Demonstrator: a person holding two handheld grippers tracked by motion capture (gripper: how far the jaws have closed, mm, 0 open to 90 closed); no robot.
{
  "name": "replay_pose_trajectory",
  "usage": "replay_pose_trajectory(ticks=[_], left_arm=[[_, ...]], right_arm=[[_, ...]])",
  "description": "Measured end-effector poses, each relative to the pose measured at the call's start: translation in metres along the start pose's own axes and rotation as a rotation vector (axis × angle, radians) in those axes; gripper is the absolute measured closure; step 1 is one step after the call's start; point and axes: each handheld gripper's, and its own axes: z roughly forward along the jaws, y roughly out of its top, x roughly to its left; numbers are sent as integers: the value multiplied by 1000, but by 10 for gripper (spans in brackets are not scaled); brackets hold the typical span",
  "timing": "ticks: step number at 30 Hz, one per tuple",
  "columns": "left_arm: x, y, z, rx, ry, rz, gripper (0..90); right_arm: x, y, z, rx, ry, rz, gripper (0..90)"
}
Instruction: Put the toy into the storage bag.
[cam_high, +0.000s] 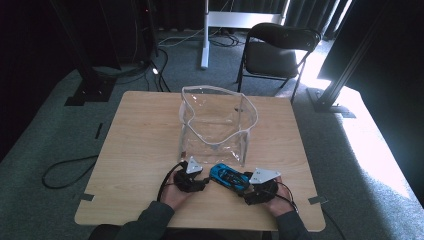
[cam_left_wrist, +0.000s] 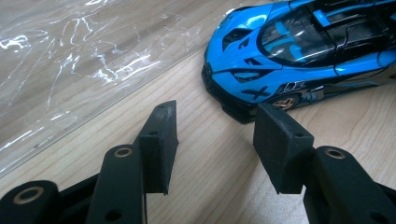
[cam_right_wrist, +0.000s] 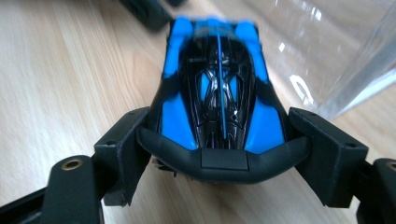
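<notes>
A blue and black toy car (cam_high: 229, 176) lies on the wooden table (cam_high: 140, 140) near its front edge, just in front of a clear plastic bag (cam_high: 216, 120) that stands open. My right gripper (cam_high: 248, 186) holds the car's rear: in the right gripper view both pads press the tail of the car (cam_right_wrist: 219, 93) from either side, right gripper (cam_right_wrist: 219, 154) shut on it. My left gripper (cam_high: 204, 182) is at the car's nose. In the left gripper view it (cam_left_wrist: 215, 135) stands open and holds nothing, with the car (cam_left_wrist: 299, 51) just beyond its right pad and the bag (cam_left_wrist: 70, 60) to the left.
The bag's clear wall (cam_right_wrist: 327, 56) rises close beside the car. A black folding chair (cam_high: 277, 50) stands behind the table on grey carpet. A cable (cam_high: 65, 170) loops on the floor at the left. Bare tabletop lies left and right of the bag.
</notes>
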Motion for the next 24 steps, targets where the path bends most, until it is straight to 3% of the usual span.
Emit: replay_pose_trajectory(ticks=[3,10,19,24], left_arm=[[-3,0,1,7,17,28,488],[-2,0,0,3,3,14,486],[-3,-3,-4,3,-48,-6,466],[0,-4,-6,8,-44,-16,451]], right_arm=[[-1,4,-3,-44,12,11,243],[1,10,-7,-79,5,14,244],[-1,17,-16,-131,-5,34,244],[-2,21,-21,-148,-10,43,244]])
